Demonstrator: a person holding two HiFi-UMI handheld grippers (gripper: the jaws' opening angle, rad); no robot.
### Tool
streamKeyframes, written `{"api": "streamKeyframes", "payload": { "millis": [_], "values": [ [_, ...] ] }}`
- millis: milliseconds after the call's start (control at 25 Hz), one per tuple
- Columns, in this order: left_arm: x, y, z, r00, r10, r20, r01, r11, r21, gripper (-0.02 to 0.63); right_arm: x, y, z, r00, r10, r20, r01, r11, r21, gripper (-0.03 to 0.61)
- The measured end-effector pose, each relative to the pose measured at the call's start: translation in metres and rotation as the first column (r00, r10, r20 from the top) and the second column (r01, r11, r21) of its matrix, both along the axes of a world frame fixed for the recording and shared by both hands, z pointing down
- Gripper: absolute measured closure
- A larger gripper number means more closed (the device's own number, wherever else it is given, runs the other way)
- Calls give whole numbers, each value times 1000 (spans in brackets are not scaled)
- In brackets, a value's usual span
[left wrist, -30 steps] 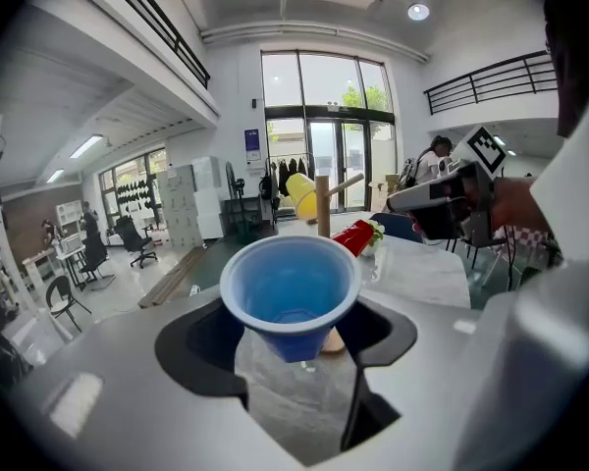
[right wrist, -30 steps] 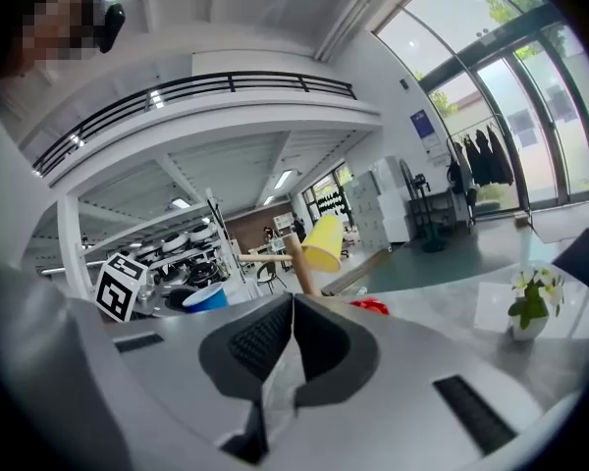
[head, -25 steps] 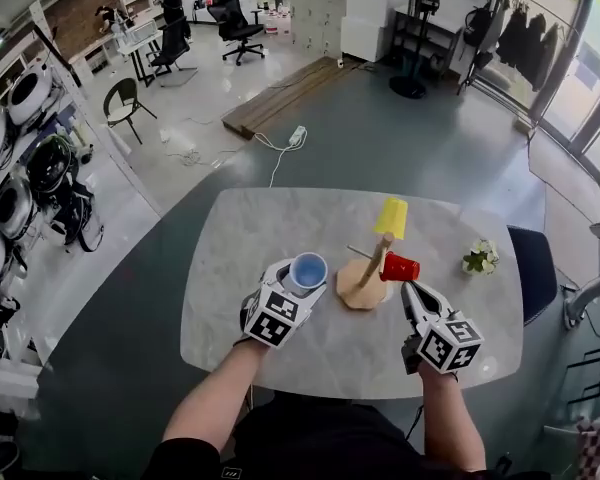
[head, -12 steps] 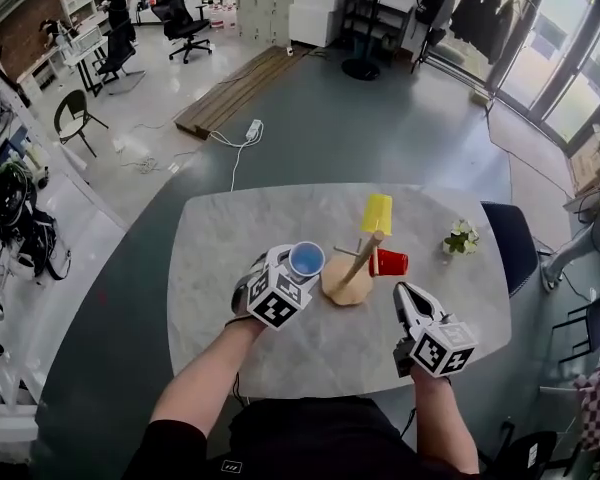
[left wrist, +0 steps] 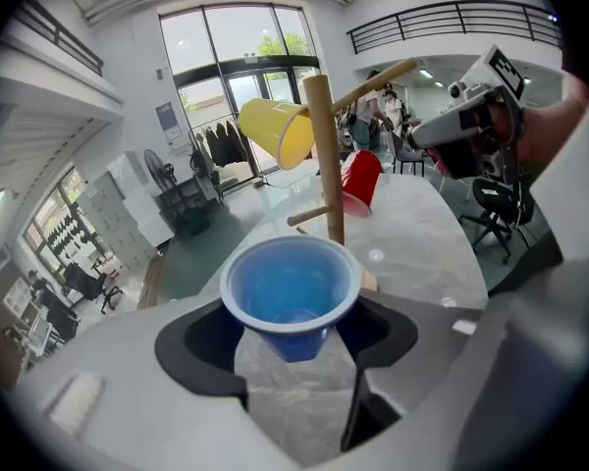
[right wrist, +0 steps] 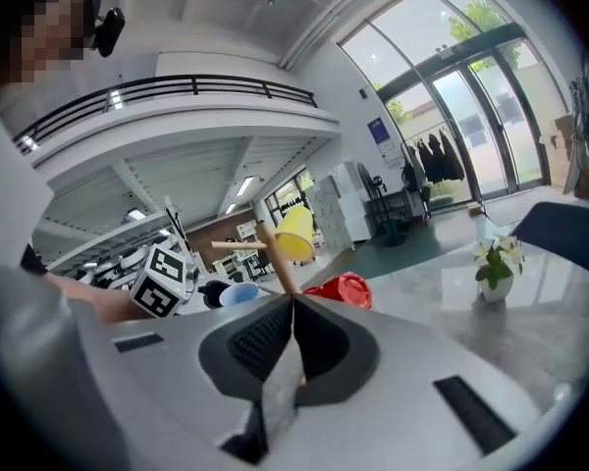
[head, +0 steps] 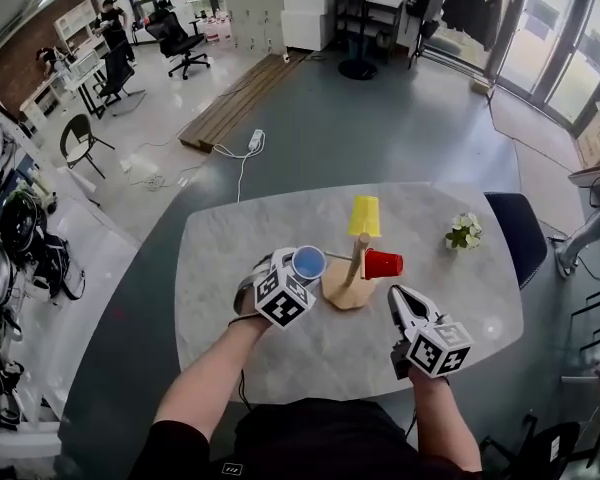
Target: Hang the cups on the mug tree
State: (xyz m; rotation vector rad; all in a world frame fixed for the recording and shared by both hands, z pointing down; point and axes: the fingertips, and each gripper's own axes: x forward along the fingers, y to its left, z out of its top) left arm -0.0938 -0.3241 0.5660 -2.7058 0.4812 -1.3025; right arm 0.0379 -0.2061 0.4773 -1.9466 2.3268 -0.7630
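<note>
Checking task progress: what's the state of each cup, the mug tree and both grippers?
blue cup: gripped by the left gripper, not hung yet
yellow cup: hung on an upper peg, tilted
red cup: hung on a lower peg, sideways
mug tree: upright, one short peg bare
left gripper: shut on the blue cup
right gripper: shut, empty

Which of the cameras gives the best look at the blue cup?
The left gripper view: the blue cup fills its middle, mouth toward the camera, held in the left gripper. The head view shows it small; the right gripper view shows just a bit of rim.
</note>
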Motion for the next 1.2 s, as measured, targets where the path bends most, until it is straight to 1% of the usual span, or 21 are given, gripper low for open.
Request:
{"api": "streamKeyframes", "payload": {
  "millis": [200,440,640,920,1000,1040,1120,1200],
  "values": [
    [2,-4,-8,997,45,65,-48,997,52,316,1,-2,-3,1000,-5,9,5,1000,13,565],
    [8,0,-10,986,94,139,-110,988,108,316,4,4,-2,1000,-6,22,6,1000,15,565],
    [14,8,-8,966,139,216,-177,970,167,316,11,12,-1,1000,-1,22,1,1000,15,565],
    [23,10,-7,947,162,278,-220,957,191,316,15,19,-3,1000,-1,25,1,1000,14,565],
    [22,9,-7,935,163,316,-239,946,218,316,16,21,-3,1000,0,26,0,1000,16,565],
    [21,7,-7,924,162,346,-255,936,242,316,16,22,-2,1000,0,28,0,1000,16,565],
    [21,5,-6,898,159,410,-295,909,295,316,18,25,0,1000,-2,31,1,1000,16,565],
    [23,5,-6,874,157,460,-332,884,330,316,19,28,3,999,-5,34,4,1000,14,565]
  ]
}}
